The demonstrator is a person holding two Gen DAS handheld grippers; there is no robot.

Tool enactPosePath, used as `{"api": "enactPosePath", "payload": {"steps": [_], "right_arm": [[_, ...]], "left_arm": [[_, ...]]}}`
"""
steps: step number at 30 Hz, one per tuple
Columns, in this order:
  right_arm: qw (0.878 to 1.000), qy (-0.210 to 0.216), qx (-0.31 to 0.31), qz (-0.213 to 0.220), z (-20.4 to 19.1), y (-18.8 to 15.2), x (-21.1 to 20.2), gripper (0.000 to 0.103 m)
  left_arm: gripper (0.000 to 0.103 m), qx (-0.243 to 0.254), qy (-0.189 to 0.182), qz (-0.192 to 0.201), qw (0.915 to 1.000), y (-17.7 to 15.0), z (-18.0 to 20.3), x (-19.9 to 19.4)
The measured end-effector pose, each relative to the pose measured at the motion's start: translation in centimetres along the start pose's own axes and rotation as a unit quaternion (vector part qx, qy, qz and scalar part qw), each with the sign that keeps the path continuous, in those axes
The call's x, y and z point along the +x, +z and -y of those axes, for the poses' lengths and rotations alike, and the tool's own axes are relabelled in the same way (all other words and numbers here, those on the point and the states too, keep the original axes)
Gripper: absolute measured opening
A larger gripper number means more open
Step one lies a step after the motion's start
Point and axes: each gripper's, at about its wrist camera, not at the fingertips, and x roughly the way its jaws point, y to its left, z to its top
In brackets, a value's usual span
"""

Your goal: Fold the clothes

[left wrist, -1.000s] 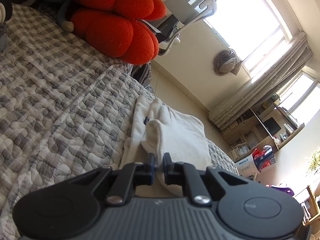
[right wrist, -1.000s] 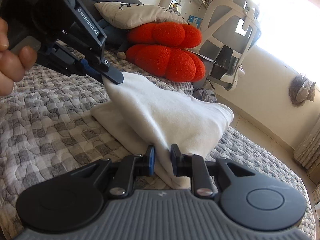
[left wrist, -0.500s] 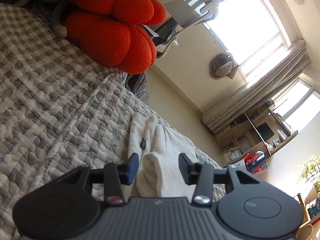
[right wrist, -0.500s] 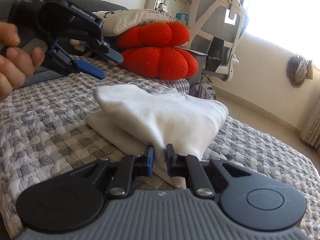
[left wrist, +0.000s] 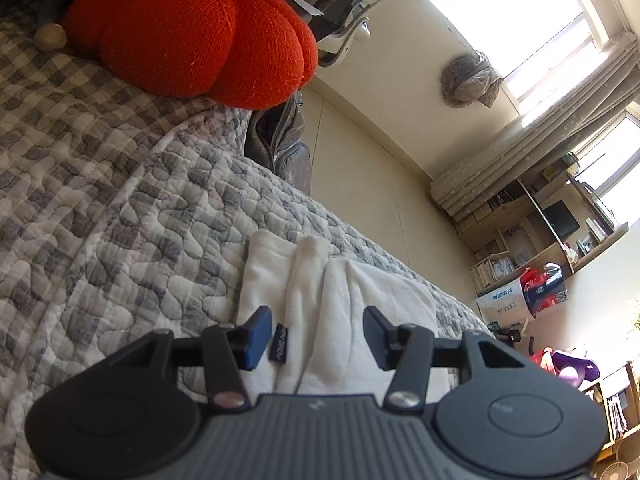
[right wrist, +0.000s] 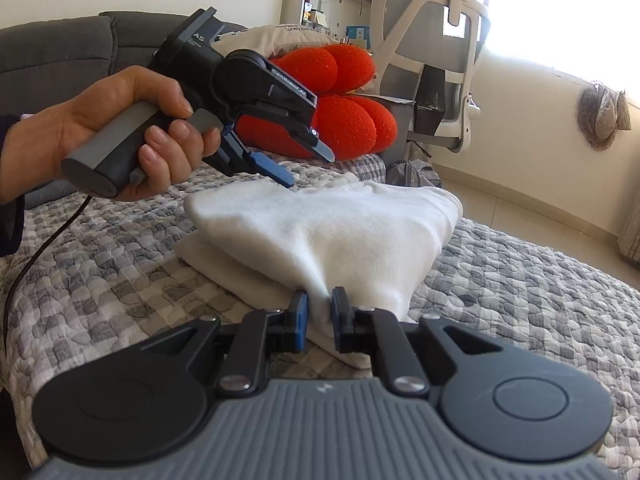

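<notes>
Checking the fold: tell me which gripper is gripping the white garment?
The right gripper: its pads pinch the white garment. The left gripper has just opened and holds nothing.

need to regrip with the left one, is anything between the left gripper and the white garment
Nothing visible. The left gripper is open and hangs just above the white garment, bare fabric below its jaws. The right gripper is shut on the garment's near edge, clear of that path. The red cushion sits behind.

Sunlit window (left wrist: pixel 516 12), white office chair (right wrist: pixel 436 60)
</notes>
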Motion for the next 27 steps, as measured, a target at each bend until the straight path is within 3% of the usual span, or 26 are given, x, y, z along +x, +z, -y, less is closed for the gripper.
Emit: {"api": "enactPosePath", "payload": {"steps": [5,7,8,9,19,24,27], "right_arm": [[1.000,0.011,0.015,0.002,0.6,-0.2,0.0,0.012],[1.000,0.013,0.017,0.002,0.7,-0.2,0.0,0.012],[1.000,0.013,0.017,0.003,0.7,-0.2,0.0,0.012],[1.000,0.014,0.018,0.003,0.7,-0.2,0.0,0.012],[1.000,0.008,-0.001,0.005,0.1,-0.1,-0.2,0.012],[1.000,-0.007,-0.016,-0.012,-0.4,0.1,0.3,0.012],[0.999,-0.013,-0.023,-0.018,-0.6,0.1,0.4,0.012]], "left_arm": [[0.049,0.041,0.016,0.003,0.9990,-0.5,1.0,1.2],[0.033,0.055,0.029,0.008,0.9980,-0.6,1.3,1.2],[0.012,0.060,0.032,0.011,0.9976,-0.6,1.4,1.1],[0.008,0.064,0.033,0.015,0.9973,-0.7,1.5,1.0],[0.006,0.063,0.028,0.092,0.9933,-0.4,1.2,-3.8],[0.007,0.071,0.061,0.064,0.9935,0.0,1.0,-1.5],[0.007,0.033,0.049,0.062,0.9963,0.0,-0.3,-1.6]]}}
